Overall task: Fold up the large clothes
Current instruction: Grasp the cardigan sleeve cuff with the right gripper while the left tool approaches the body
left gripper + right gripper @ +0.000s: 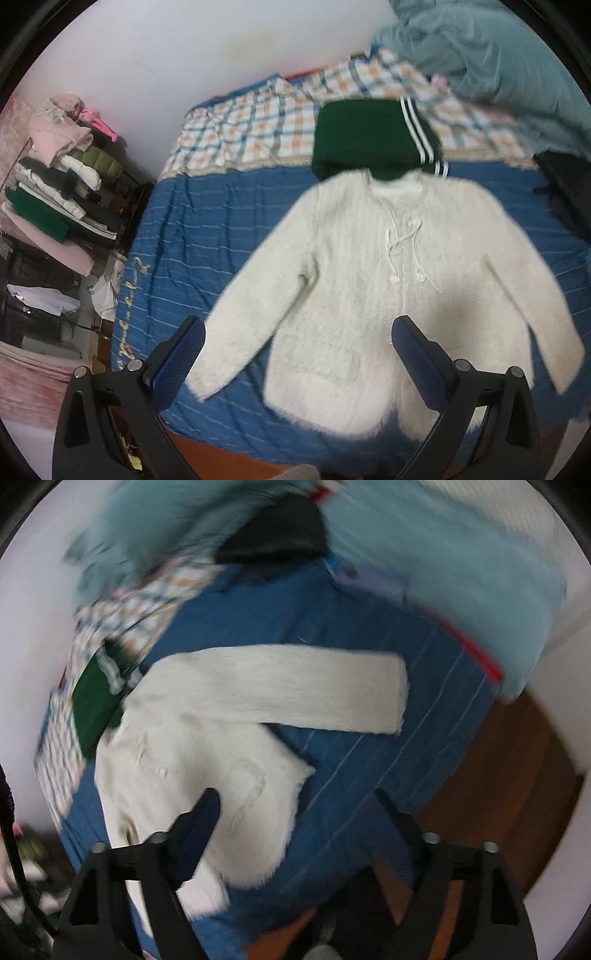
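green garment point(364, 136) crowds sweater point(369, 280) (collar), bedspread point(207, 236) open

The only lettering in view is a line of pale cursive script point(129, 295) running along the left edge of the blue striped bedsheet point(207, 229), seen from the left wrist. It is tilted, stretched by the lens and too blurred to read. The right wrist view is motion-blurred and shows no legible text.

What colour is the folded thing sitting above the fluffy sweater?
Dark green with white stripes, touching the white sweater's collar. The left wrist view shows it best.
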Available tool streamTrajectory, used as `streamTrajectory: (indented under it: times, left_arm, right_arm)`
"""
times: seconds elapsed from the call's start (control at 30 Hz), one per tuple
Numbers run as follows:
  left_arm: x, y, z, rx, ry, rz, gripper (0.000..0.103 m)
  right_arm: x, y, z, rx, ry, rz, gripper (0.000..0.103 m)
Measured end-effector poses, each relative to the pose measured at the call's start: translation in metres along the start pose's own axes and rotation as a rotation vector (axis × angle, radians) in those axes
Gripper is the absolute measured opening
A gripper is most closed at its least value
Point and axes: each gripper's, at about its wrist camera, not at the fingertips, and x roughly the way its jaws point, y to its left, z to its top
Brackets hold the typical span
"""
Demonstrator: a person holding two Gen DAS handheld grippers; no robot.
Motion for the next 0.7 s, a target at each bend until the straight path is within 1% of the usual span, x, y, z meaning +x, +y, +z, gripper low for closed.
streamTrajectory:
  times: [0.03, 0.07, 0.13, 0.2, 0.27, 0.3, 0.37, 0.4, 0.43, 0.5, 0.53, 0.57, 0.6, 0.63, 0.7]
  left_arm:
    - [0.014, -0.01, 0.0, 0.004, 0.017, 0.007, 0.103]
    - [0.035, -0.025, -0.001, 0.008, 0.041, 0.013, 0.103]
    - [0.063, -0.042, 0.001, 0.014, 0.071, 0.014, 0.103]
    - [0.094, -0.06, -0.001, 0.03, 0.104, 0.018, 0.103]
    - [0.123, -0.08, -0.002, 0.05, 0.133, 0.027, 0.103]
    - [0.132, -0.086, -0.002, 0.058, 0.143, 0.03, 0.103]
    - [0.153, -0.102, 0.002, 0.072, 0.164, 0.035, 0.103]
    - [0.162, -0.11, 0.005, 0.073, 0.167, 0.035, 0.103]
    - [0.168, -0.115, 0.006, 0.074, 0.17, 0.034, 0.103]
    - [0.18, -0.124, 0.01, 0.065, 0.176, 0.024, 0.103]
    - [0.185, -0.127, 0.01, 0.061, 0.18, 0.019, 0.103]
    - [0.191, -0.13, 0.011, 0.057, 0.184, 0.012, 0.103]
    - [0.197, -0.131, 0.011, 0.053, 0.187, 0.006, 0.103]
    - [0.203, -0.135, 0.011, 0.049, 0.19, -0.001, 0.103]
    - [0.216, -0.139, 0.01, 0.046, 0.198, -0.008, 0.103]
  right_arm:
    - [0.019, -0.013, 0.005, 0.032, 0.016, 0.002, 0.085]
    - [0.053, -0.037, 0.014, 0.094, 0.047, 0.023, 0.085]
    - [0.103, -0.069, 0.025, 0.189, 0.083, 0.054, 0.085]
    - [0.146, -0.092, 0.035, 0.278, 0.087, 0.082, 0.085]
    - [0.185, -0.118, 0.042, 0.373, 0.072, 0.122, 0.085]
    - [0.202, -0.13, 0.044, 0.426, 0.078, 0.137, 0.085]
    - [0.231, -0.149, 0.049, 0.531, 0.079, 0.214, 0.085]
    - [0.24, -0.156, 0.053, 0.567, 0.064, 0.226, 0.085]
    - [0.245, -0.16, 0.057, 0.589, 0.031, 0.233, 0.085]
    - [0.243, -0.162, 0.063, 0.614, -0.074, 0.247, 0.084]
    - [0.242, -0.161, 0.066, 0.617, -0.118, 0.255, 0.08]
    - [0.24, -0.159, 0.068, 0.618, -0.143, 0.256, 0.075]
    - [0.244, -0.158, 0.072, 0.618, -0.178, 0.277, 0.075]
    - [0.25, -0.157, 0.077, 0.62, -0.19, 0.301, 0.075]
    - [0.267, -0.153, 0.085, 0.604, -0.19, 0.307, 0.076]
